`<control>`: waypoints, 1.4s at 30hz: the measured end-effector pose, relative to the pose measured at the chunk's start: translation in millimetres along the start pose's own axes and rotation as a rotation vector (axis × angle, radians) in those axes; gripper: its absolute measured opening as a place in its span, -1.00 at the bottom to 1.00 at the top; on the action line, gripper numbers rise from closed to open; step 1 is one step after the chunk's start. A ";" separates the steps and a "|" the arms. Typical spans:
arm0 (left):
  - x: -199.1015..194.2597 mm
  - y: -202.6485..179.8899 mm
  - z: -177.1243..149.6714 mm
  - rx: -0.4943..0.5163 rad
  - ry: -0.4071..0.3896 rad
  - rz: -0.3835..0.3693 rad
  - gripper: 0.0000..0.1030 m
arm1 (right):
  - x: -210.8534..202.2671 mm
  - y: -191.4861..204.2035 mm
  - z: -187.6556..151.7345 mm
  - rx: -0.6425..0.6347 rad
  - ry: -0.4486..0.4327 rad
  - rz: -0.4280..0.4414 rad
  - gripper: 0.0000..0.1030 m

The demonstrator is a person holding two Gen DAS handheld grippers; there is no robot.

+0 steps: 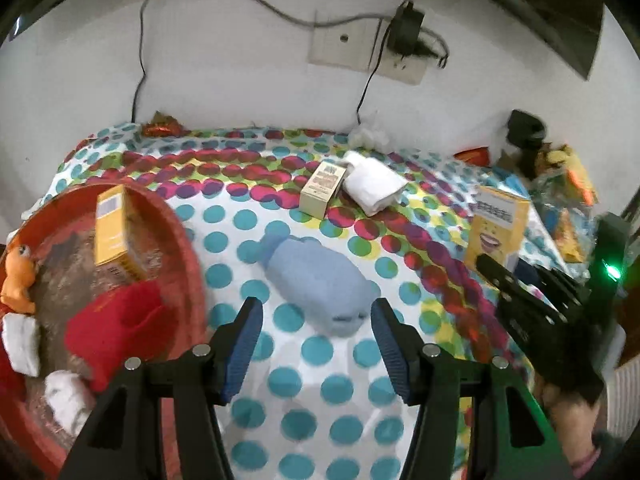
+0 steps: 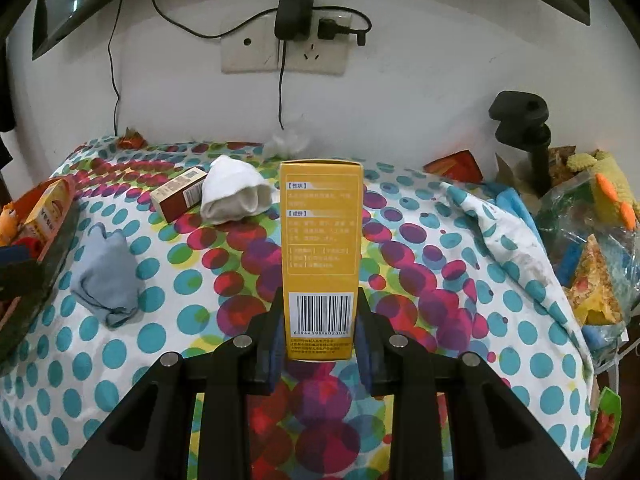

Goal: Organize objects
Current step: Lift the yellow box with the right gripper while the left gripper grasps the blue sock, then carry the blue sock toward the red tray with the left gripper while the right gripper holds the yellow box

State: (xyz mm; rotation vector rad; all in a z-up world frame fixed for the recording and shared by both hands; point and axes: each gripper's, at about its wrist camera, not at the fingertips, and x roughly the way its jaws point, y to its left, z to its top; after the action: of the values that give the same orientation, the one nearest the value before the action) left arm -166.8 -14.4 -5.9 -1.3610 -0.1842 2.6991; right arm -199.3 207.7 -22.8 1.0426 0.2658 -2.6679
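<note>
Clamped in the right gripper (image 2: 318, 328), a yellow box (image 2: 320, 256) stands upright; the left gripper (image 1: 316, 316) hangs half-open and empty over the blue sock (image 1: 316, 276). Next, probably: carry the box to the red basin (image 1: 188, 240).

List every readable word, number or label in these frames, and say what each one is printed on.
"性状": bracketed heading on the yellow box held in the right tongs.
"成份": second heading on the same box.
Barcode digits, partly legible: "6 944398 60230…".
Body text on that box: too small to read.
Small beige box, orange box in the red basin: print blurred, unreadable.
</note>
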 end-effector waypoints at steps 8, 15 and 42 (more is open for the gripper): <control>40.9 -12.5 6.7 -0.051 -0.039 0.047 0.12 | 6.6 -4.1 1.6 0.023 -0.016 0.041 -0.44; 66.8 -11.0 -0.2 -0.061 -0.009 0.084 0.12 | 6.2 -3.8 1.5 0.024 -0.022 0.089 -0.44; 66.0 -12.2 -11.7 0.030 -0.056 0.042 -0.24 | 18.7 -7.1 1.2 0.047 0.041 0.145 -0.43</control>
State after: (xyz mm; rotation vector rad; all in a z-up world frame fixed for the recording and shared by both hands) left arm -195.9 8.5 -63.1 -1.2962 -0.1203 2.7647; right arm -215.5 210.9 -34.2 1.0877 0.1302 -2.5375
